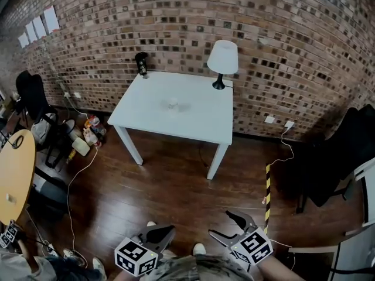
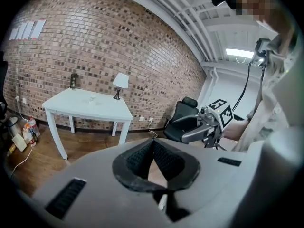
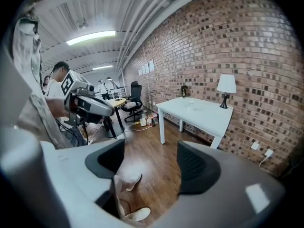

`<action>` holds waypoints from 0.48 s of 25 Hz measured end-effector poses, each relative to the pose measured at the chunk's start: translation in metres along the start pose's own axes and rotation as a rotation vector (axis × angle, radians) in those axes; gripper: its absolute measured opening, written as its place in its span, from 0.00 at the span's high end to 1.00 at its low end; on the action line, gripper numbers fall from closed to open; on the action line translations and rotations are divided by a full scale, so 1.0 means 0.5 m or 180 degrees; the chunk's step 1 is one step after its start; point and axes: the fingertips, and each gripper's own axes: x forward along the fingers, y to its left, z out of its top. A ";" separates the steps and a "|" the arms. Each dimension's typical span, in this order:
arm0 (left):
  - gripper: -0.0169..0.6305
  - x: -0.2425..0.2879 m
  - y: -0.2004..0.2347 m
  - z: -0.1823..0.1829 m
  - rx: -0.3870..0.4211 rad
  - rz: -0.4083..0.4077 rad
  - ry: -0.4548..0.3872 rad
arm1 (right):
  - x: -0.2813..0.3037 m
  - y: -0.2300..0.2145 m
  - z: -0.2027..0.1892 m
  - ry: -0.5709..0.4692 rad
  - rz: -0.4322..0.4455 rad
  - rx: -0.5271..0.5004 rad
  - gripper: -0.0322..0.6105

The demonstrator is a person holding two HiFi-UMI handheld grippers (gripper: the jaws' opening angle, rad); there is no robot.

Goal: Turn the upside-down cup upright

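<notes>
Left gripper (image 1: 167, 232) has its jaws together and right gripper (image 1: 220, 223) is spread and empty. The cup (image 1: 172, 103) sits far ahead of both on the table (image 1: 199, 124), too small to tell which way up.

The floor (image 1: 176, 192) is dark wood, glossy, in planks; the wall (image 1: 293, 40) is rough brick; the table (image 1: 193, 119) looks smooth, matt white; the pads (image 3: 197, 167) of the right gripper (image 3: 151, 160) are black, ribbed, matt.
</notes>
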 end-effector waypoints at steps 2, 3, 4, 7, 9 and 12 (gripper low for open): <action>0.96 -0.003 -0.025 -0.014 -0.0012 0.0023 0.0021 | -0.022 0.001 -0.004 -0.0023 0.0010 -0.0029 0.42; 0.96 -0.001 -0.036 -0.018 -0.0019 0.0027 0.0038 | -0.033 -0.002 -0.006 -0.0032 0.0013 -0.0034 0.42; 0.96 0.003 -0.047 -0.020 -0.0029 0.0024 0.0055 | -0.044 -0.007 -0.007 -0.0043 0.0016 -0.0028 0.42; 0.96 0.016 -0.072 -0.012 0.0023 -0.0002 0.0086 | -0.068 -0.021 -0.007 -0.0104 0.0002 0.0020 0.42; 0.96 0.010 -0.082 -0.003 0.0146 -0.0003 0.0083 | -0.077 -0.014 -0.002 -0.0151 -0.0019 0.0027 0.42; 0.96 -0.021 -0.091 0.001 0.0254 0.0004 0.0026 | -0.084 0.022 0.002 -0.0191 -0.0034 -0.0016 0.42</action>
